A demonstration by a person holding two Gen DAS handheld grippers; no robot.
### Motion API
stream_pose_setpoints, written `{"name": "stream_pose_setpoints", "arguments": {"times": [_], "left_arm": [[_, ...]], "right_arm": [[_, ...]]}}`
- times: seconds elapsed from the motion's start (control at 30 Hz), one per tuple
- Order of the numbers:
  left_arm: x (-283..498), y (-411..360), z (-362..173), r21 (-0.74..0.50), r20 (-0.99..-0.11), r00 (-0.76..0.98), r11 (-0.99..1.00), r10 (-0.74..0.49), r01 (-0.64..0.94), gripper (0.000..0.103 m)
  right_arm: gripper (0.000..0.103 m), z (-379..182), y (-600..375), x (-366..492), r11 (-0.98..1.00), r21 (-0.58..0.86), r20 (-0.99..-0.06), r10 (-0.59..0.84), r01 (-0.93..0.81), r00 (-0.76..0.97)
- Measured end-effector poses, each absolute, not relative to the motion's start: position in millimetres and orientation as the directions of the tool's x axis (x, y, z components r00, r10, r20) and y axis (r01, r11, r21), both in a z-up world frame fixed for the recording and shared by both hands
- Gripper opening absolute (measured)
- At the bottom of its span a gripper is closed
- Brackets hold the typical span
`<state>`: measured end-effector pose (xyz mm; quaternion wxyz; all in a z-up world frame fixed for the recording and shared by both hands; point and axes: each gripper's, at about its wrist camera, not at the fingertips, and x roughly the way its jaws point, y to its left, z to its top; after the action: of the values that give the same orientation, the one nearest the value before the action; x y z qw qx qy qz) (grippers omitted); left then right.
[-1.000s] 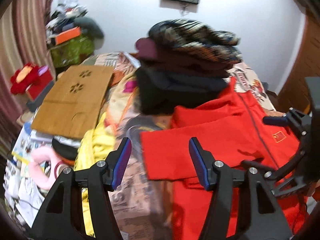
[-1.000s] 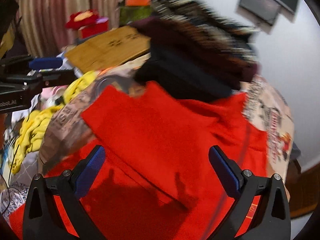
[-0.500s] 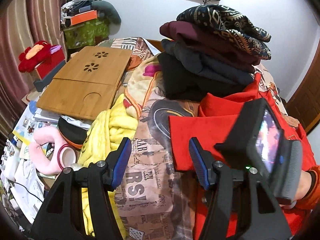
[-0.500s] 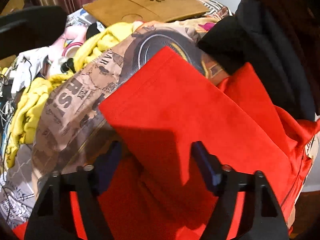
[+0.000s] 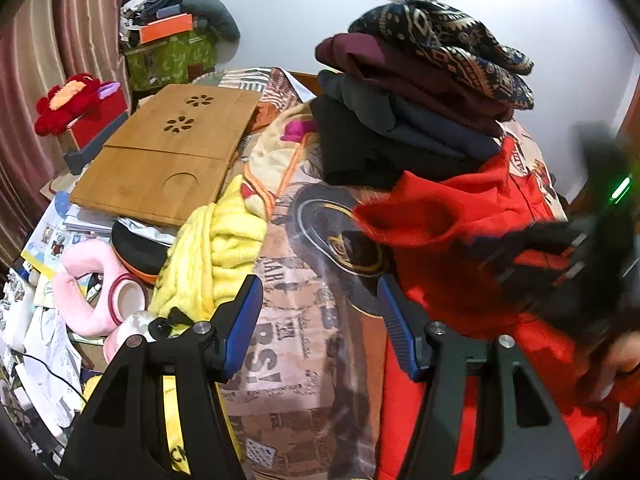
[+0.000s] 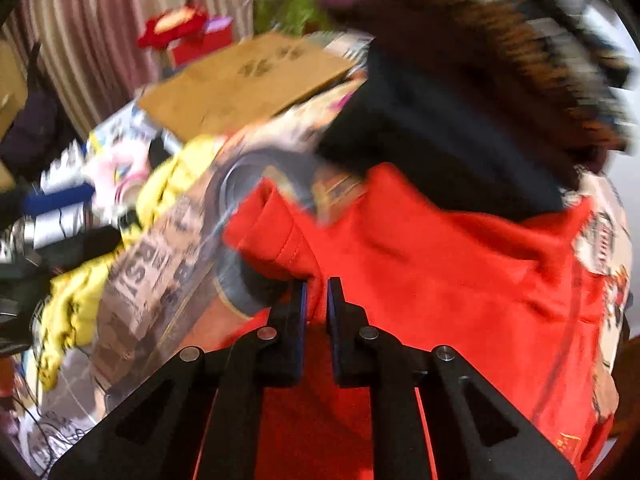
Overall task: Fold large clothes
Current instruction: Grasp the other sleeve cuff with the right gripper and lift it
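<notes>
A: Looking at the fold so far, where is the red jacket (image 6: 460, 280) and how much is done?

B: It lies spread over the printed bedspread (image 5: 296, 344), filling the lower right of both views. One sleeve (image 5: 404, 216) is drawn in across the body, its cuff lifted and bunched near the middle of the left wrist view. I'd judge the fold has barely begun: the rest still looks loose and rumpled, not squared up.

A: And the tongs?

B: The right tongs (image 6: 317, 294) have just been closing, and they're now clenched on a ridge of red cloth by that sleeve at lower centre of the right wrist view. The left tongs (image 5: 320, 320) stand released, partly apart, above the bedspread at the jacket's left edge, with nothing between the pads.

A: Anything already finished?

B: A stack of folded clothes (image 5: 420, 100) sits at upper centre, dark pieces with a patterned one on top, touching the jacket's far edge. Those look done.

A: What's left, then?

B: By my reading: laying this sleeve flat, the other sleeve (hidden here), then folding the body over. The right wrist view is blurred, so finer creases can't be told
</notes>
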<state>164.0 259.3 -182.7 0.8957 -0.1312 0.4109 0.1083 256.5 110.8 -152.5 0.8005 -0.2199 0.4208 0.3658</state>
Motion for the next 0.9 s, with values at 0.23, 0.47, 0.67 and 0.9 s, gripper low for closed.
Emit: {"name": "stream_pose_setpoints", "arguments": {"times": [0.23,0.47,0.67,0.9], "left_arm": [[180.6,215.0,-201.9,-0.143,-0.808,0.588,0.975,-0.017,-0.168,0.061],[207.7,158.0,-243.0,-0.063,-0.877,0.478,0.997,-0.037,-0.038,0.062],[236.0,146.8,-271.4,0.034,-0.899,0.428,0.991,0.088,-0.131,0.063],[234.3,175.7,-256.8,0.077,-0.846,0.472,0.932,0.249,-0.354,0.063]], "right_arm": [[0.008,-60.7,18.8,292.0,0.775,0.003,-0.7,0.453,-0.632,0.552],[0.008,-15.5,-34.1,312.5,0.862,0.039,-0.596,0.426,-0.506,0.68],[0.008,-4.8,-85.1,317.3,0.905,0.081,-0.552,0.39,-0.418,0.737],[0.008,-45.3,-152.7,318.8,0.933,0.144,-0.62,0.344,-0.329,0.705]]}}
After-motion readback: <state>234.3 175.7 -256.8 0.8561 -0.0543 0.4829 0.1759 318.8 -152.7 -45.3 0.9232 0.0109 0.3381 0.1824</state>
